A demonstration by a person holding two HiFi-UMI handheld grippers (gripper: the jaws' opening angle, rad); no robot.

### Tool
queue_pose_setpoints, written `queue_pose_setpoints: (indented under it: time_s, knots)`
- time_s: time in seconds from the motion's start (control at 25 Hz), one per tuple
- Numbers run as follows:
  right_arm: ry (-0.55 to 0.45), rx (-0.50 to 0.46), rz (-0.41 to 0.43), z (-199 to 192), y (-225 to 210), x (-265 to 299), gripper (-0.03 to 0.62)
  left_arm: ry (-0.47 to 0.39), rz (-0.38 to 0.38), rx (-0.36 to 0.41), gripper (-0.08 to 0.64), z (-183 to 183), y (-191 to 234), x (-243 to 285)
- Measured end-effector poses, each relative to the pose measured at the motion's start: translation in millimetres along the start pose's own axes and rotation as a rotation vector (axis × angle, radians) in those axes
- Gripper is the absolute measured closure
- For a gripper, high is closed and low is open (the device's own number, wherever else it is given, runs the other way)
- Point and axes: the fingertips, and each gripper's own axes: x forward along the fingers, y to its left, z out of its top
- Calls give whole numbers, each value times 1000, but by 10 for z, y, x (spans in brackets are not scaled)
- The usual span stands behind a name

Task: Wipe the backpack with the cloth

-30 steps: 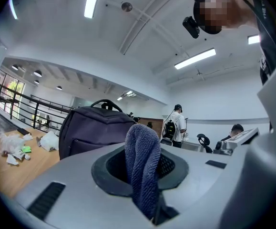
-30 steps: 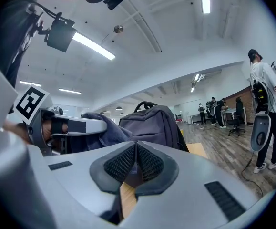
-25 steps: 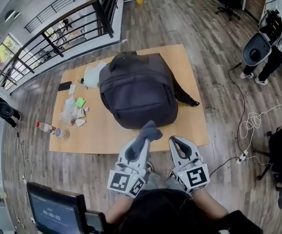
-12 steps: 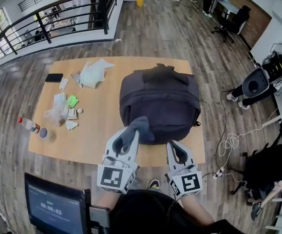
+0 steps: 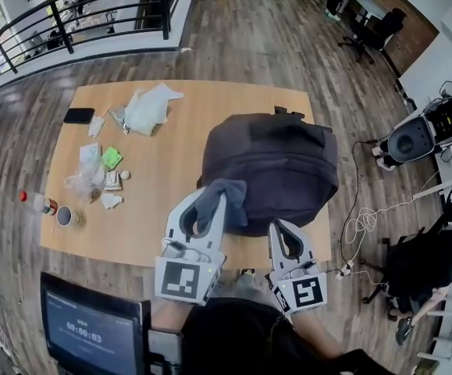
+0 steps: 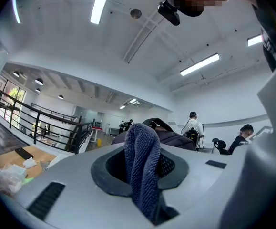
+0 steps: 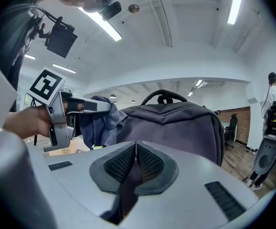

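A dark grey backpack (image 5: 276, 162) lies on the wooden table (image 5: 155, 209), right of centre. My left gripper (image 5: 213, 201) is shut on a blue-grey cloth (image 5: 224, 195), which hangs over the jaw tips at the backpack's near left edge. In the left gripper view the cloth (image 6: 140, 166) is pinched between the jaws, with the backpack (image 6: 173, 138) behind it. My right gripper (image 5: 282, 228) is shut and empty, just short of the backpack's near side. The right gripper view shows the closed jaws (image 7: 135, 149), the backpack (image 7: 185, 123) close ahead and the cloth (image 7: 102, 123) at left.
The table's left part holds white crumpled paper (image 5: 147, 108), a black phone (image 5: 79, 116), a green packet (image 5: 112, 158), plastic wrappers (image 5: 89, 180), a cup (image 5: 64, 215) and a bottle (image 5: 35, 202). A screen (image 5: 93, 334) stands at lower left. Cables (image 5: 366, 225) lie on the floor at right.
Both grippers have moved forward from before the table's near edge to the backpack's near side. The cloth stays in the left gripper; the right stays shut.
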Motion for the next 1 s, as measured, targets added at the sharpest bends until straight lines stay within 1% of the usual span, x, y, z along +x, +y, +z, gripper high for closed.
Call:
queue_pose_setpoints:
  time_s: [0.12,0.24,0.32,0.4,0.52,0.64,0.72,0.8,0.88,0.92,1.0]
  knots:
    - [-19,3,7,-42,-307,-156,575,17,-12,34,482,-80,-365,188]
    - [-50,16,-2,-26,-382,-157,575,58,-26,86,482,-154,-451,295]
    - [-69,28,-18,-3,-423,-154,575,91,-51,118,482,-198,-507,385]
    - [-80,37,-33,28,-525,-207,575,110,-84,146,482,-229,-660,513]
    - [-98,52,-72,29,-847,-427,575,121,-161,168,482,-284,-1133,793]
    - [-101,72,-135,-61,-1177,-688,575,130,-283,145,482,-397,-1703,1063]
    - [-96,78,-169,-94,-1315,-822,575,127,-330,148,482,-426,-1952,1168]
    - [-89,81,-191,-119,-1401,-917,575,120,-337,158,482,-412,-2049,1209]
    - [-86,89,-195,-149,-1426,-943,575,110,-321,161,482,-371,-1990,1205]
    - [-86,93,-187,-161,-1407,-921,575,101,-301,160,482,-330,-1907,1188]
    - [-89,95,-151,-163,-1287,-805,575,77,-236,168,482,-214,-1639,1114]
